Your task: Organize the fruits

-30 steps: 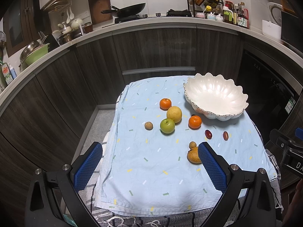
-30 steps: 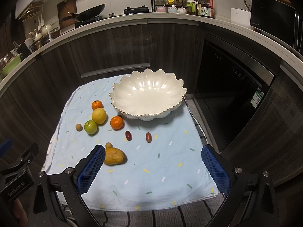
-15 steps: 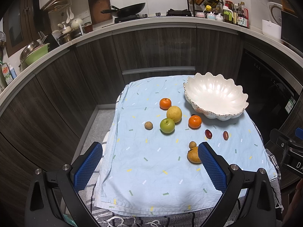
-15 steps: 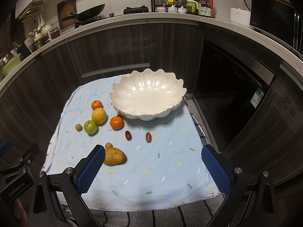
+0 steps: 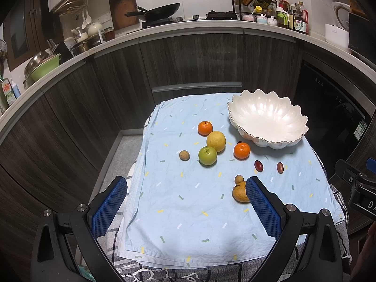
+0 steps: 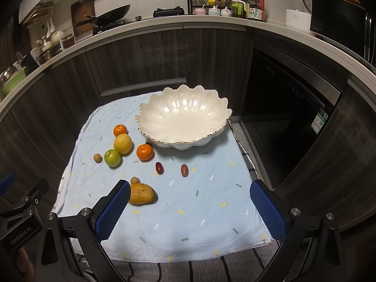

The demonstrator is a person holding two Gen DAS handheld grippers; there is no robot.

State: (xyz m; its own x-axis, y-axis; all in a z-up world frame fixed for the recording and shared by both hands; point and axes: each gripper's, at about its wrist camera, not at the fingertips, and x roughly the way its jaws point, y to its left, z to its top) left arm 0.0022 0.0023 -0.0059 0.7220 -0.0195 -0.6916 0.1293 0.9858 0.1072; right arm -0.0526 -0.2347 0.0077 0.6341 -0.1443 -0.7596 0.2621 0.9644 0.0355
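A white scalloped bowl (image 5: 268,122) (image 6: 183,119) stands empty at the back right of a light blue cloth (image 5: 188,206). Loose fruit lies left of and before it: two oranges (image 5: 205,128) (image 5: 241,150), a yellow fruit (image 5: 216,141), a green apple (image 5: 207,155), two red dates (image 5: 258,165) (image 5: 280,167), small brown fruits (image 5: 184,155), and a mango (image 6: 142,193). My left gripper (image 5: 186,188) is open and empty over the cloth's near edge. My right gripper (image 6: 189,189) is open and empty, its left finger beside the mango.
The cloth covers a small table with a striped towel (image 6: 188,270) beneath. Dark cabinets (image 5: 188,65) curve behind it, with a dishwasher (image 6: 286,117) to the right. The counter above holds a wok (image 5: 157,11), bottles and dishes. The other gripper's body (image 5: 357,188) shows at the right edge.
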